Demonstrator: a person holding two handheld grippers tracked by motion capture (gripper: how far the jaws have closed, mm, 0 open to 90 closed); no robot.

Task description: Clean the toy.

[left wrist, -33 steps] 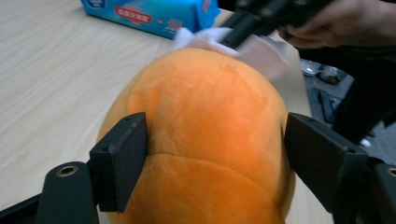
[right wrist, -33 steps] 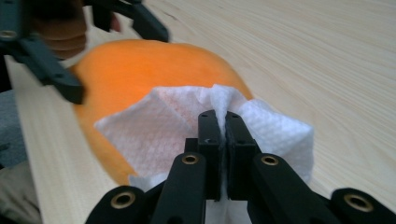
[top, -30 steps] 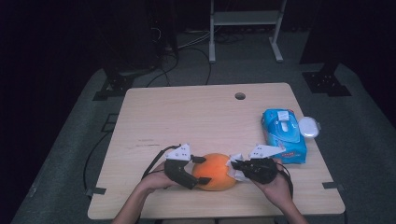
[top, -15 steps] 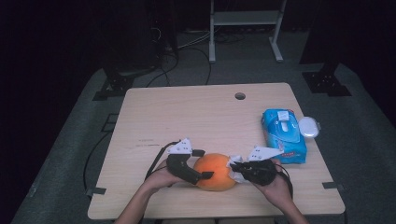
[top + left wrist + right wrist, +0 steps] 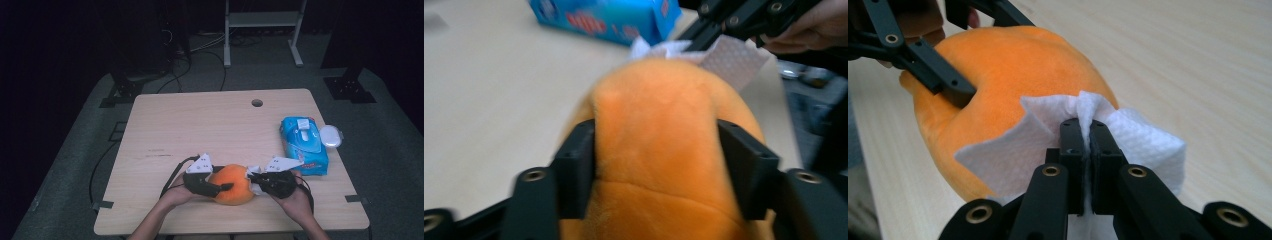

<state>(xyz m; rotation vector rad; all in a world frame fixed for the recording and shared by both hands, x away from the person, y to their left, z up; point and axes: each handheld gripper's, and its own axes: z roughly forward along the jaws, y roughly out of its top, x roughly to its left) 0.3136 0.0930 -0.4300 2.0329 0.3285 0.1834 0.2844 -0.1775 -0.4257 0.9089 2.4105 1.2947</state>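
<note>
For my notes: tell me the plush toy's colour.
Orange, plain; the plush toy shows best in the right gripper view.

Looks like a recording studio or lab corner, not anyone's home. There's one plain light-wood table (image 5: 220, 125) with a cable grommet hole (image 5: 257, 103) in it, sitting on grey carpet (image 5: 75, 165) with everything around it dark. Black stand feet (image 5: 119, 94) sit at both back corners, cables (image 5: 200, 47) run loose across the floor, and a white metal frame (image 5: 262, 20) stands behind. Bits of tape (image 5: 101, 205) mark the table's edges, very much a staged setup.
</note>
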